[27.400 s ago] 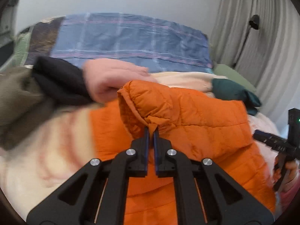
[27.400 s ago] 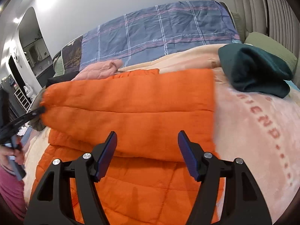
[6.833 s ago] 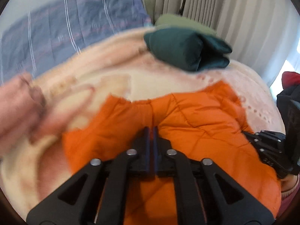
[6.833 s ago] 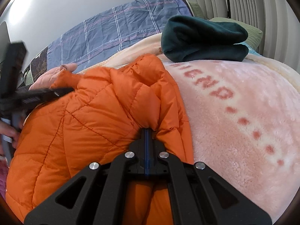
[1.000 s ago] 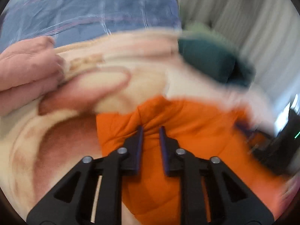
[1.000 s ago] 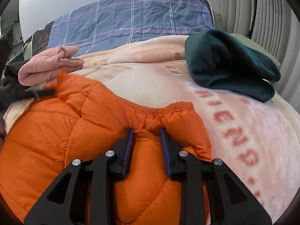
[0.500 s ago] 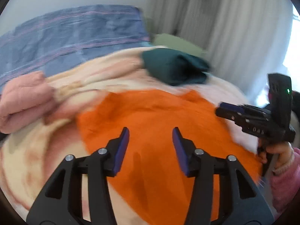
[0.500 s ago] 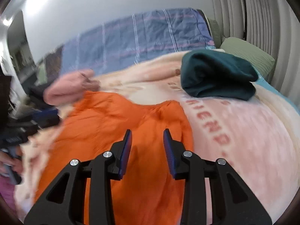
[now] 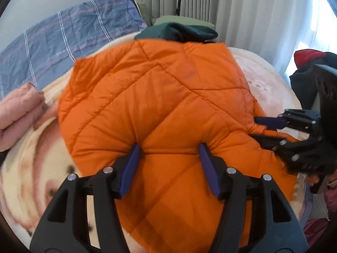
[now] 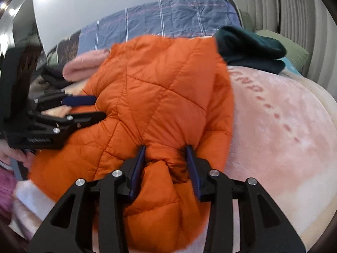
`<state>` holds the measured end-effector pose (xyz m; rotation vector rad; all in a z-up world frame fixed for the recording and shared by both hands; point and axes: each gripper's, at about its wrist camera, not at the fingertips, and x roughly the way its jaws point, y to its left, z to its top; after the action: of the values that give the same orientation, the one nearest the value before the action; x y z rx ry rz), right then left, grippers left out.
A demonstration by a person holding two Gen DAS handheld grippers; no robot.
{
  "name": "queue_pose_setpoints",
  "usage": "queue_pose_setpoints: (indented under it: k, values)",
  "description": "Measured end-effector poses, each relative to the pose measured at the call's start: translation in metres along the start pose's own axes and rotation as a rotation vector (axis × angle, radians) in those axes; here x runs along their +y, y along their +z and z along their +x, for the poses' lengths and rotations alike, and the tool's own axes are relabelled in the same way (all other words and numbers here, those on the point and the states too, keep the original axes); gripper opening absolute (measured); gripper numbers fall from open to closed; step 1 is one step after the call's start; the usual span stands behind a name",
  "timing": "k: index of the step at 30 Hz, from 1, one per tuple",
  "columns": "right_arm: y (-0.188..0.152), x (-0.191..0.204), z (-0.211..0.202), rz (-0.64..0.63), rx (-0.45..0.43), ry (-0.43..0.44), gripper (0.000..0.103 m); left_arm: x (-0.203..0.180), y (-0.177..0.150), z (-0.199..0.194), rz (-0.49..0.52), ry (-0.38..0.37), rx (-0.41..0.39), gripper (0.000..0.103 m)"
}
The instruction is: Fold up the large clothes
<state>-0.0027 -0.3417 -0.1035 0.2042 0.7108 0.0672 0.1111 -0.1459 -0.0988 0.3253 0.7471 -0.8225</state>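
Note:
An orange quilted jacket [image 9: 164, 97] lies folded on the pink blanket [image 9: 31, 168] of a bed. My left gripper [image 9: 169, 149] presses its tips into the jacket's near part; its jaws are opening, and puffy fabric bulges between them without being pinched. My right gripper [image 10: 166, 149] stands at the jacket's [image 10: 164, 88] right near corner, jaws opening too, with a loose ridge of orange fabric between the pads. Each gripper shows in the other's view: the right gripper [image 9: 259, 128] at the jacket's right edge, the left gripper [image 10: 92, 107] at its left edge.
A folded dark green garment [image 10: 248, 48] lies behind the jacket, a pink garment [image 10: 84, 67] to its left. Blue plaid bedding [image 10: 164, 19] covers the bed head, a green pillow [image 10: 294, 50] lies by the curtains. Bare blanket [image 10: 284, 126] spreads to the right. Dark and red clothes [image 9: 307, 57] are piled beyond the bed.
Both grippers' jaws have spread wider over the last second. Both have come down from above the flat jacket onto its near part, where fabric now bulges between the fingers.

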Motion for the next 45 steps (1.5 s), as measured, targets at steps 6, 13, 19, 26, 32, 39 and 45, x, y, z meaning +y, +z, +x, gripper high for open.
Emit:
queue_pose_setpoints:
  k: [6, 13, 19, 26, 32, 39, 45]
  values:
    - [-0.015, -0.049, -0.037, 0.272, -0.004, 0.122, 0.076, -0.016, 0.002, -0.027, 0.045, -0.036, -0.044, 0.069]
    - [-0.043, -0.067, -0.009, 0.514, 0.15, 0.341, 0.081, -0.025, -0.008, -0.005, 0.063, -0.051, 0.002, 0.071]
    - [-0.025, -0.053, 0.012, 0.479, 0.175, 0.344, 0.088, -0.026, -0.01, -0.004, 0.077, -0.045, 0.017, 0.071]
    - [-0.017, -0.039, 0.026, 0.469, 0.142, 0.3, 0.069, -0.023, -0.01, -0.004, 0.063, -0.056, 0.007, 0.073]
    - [-0.024, -0.045, 0.027, 0.49, 0.121, 0.32, 0.051, 0.002, -0.001, -0.027, -0.087, -0.092, -0.088, 0.083]
    - [-0.028, -0.04, 0.025, 0.45, 0.108, 0.304, 0.053, 0.113, -0.028, -0.021, -0.578, -0.119, -0.086, 0.089]
    - [-0.025, -0.024, 0.029, 0.402, 0.106, 0.26, 0.057, 0.139, -0.049, 0.019, -0.768, -0.348, -0.052, 0.094]
